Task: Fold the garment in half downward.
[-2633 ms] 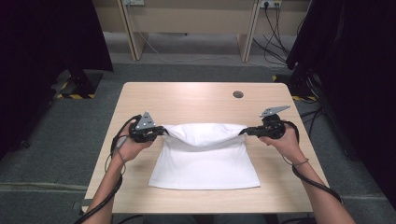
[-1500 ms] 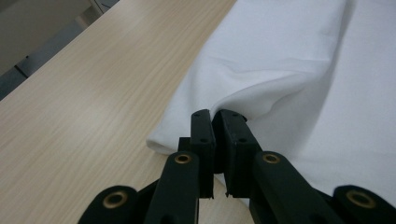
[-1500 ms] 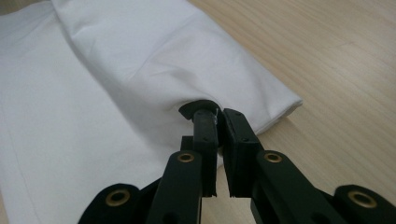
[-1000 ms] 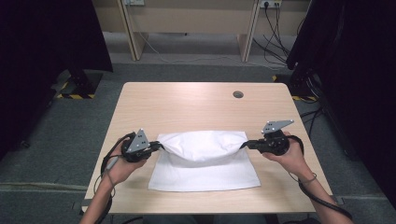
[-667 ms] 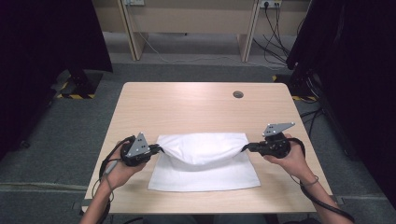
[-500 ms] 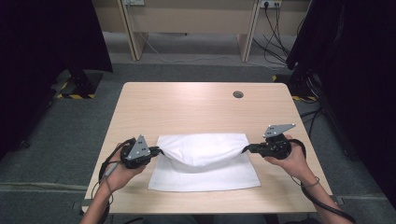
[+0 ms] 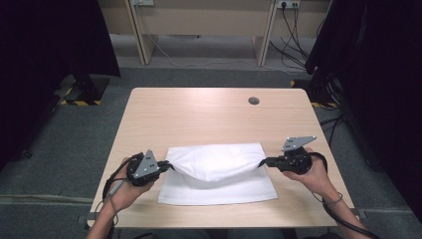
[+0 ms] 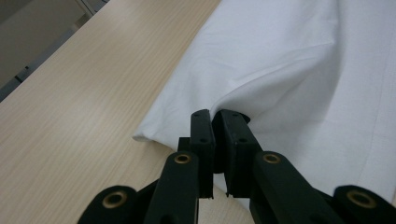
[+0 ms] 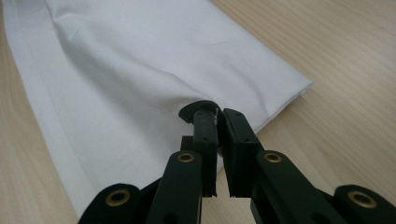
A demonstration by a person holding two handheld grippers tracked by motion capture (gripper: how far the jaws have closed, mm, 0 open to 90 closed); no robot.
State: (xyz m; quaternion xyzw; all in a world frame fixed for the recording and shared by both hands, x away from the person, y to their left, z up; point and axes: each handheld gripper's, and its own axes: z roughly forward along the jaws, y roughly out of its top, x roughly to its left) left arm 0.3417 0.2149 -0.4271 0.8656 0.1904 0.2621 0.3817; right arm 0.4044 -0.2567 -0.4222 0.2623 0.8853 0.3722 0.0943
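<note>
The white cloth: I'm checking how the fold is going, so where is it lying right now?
In the high view the white cloth lies on the near half of the wooden table, stretched between the left claw and the right claw.

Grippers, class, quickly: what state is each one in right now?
Left gripper: closed, holding a corner of the white cloth.
Right gripper: closed, holding the cloth's other corner.

Left hand-held gripper (image 7: 169, 166) and right hand-held gripper (image 7: 263, 162), jaws clamped, pointing inward
</note>
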